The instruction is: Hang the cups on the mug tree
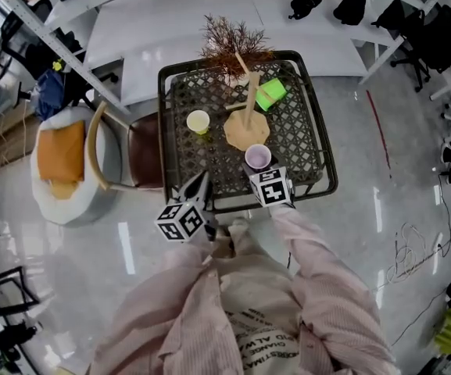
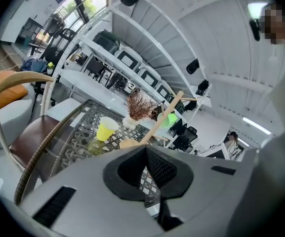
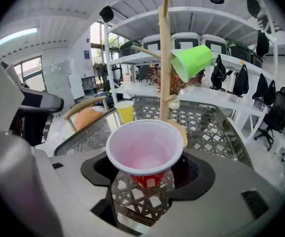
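A wooden mug tree [image 1: 248, 108] stands mid-table, and a green cup [image 1: 270, 94] hangs on one of its pegs. In the right gripper view that green cup [image 3: 191, 60] tilts off the pole [image 3: 164, 58]. My right gripper [image 3: 144, 174] is shut on a red cup [image 3: 144, 149] with a white inside, held upright near the table's front edge [image 1: 257, 157]. A yellow cup [image 1: 198, 121] stands upright on the table, left of the tree. My left gripper [image 1: 200, 184] hovers at the front edge; its jaws are shut and hold nothing [image 2: 146, 159].
The table [image 1: 162, 116] has a dark lattice top with a raised rim. A dried plant in a vase [image 1: 229, 41] stands at its far side. A brown-seated chair [image 1: 143, 151] and a white pouf with an orange cushion [image 1: 61, 162] sit to the left.
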The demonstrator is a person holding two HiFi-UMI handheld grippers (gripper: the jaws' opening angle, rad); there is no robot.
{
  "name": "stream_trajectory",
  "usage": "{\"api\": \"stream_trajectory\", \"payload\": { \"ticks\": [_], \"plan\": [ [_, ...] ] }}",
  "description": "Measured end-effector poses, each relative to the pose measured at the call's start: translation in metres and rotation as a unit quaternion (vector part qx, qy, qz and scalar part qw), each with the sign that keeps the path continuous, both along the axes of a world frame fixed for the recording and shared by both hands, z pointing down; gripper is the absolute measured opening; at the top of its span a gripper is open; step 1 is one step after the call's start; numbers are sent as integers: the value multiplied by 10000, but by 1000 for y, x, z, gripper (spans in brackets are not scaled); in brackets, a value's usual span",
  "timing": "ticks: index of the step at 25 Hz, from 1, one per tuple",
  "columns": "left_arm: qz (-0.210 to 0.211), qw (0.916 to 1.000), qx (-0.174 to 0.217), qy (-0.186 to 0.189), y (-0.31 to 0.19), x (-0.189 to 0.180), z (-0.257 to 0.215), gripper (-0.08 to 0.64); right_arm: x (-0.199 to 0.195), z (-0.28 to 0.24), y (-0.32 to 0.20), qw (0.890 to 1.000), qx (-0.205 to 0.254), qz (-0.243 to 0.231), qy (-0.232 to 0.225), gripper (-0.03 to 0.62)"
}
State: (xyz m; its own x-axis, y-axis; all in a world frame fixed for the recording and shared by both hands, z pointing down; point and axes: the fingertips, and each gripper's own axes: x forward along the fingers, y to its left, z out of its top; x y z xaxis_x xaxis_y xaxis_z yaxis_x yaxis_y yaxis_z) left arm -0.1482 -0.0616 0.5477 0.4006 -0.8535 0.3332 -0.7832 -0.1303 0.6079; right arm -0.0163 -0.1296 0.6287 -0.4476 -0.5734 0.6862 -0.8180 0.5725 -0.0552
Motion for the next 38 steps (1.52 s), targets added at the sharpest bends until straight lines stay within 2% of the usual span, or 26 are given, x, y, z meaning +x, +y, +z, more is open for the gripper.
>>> {"api": "stream_trajectory", "payload": {
  "ticks": [7, 15, 23, 29, 38],
  "plan": [
    [155, 9996, 116, -188, -12, 14, -6, -2, 16, -4, -18, 9997, -5, 73, 245, 301],
    [92, 9995, 223, -194, -22, 21, -12, -2, 21, -8, -36, 9991, 57, 74, 419, 301],
    [115, 9993, 295, -201, -30, 21, -18, -2, 22, -22, -50, 9964, 230, 70, 809, 301],
    [418, 9978, 337, -382, -35, 21, -22, -2, 23, -24, -56, 9941, 296, 206, 1021, 301],
    [998, 9941, 293, -321, -51, 10, -23, -2, 18, -31, -67, 9839, 464, 315, 1696, 301]
  ]
}}
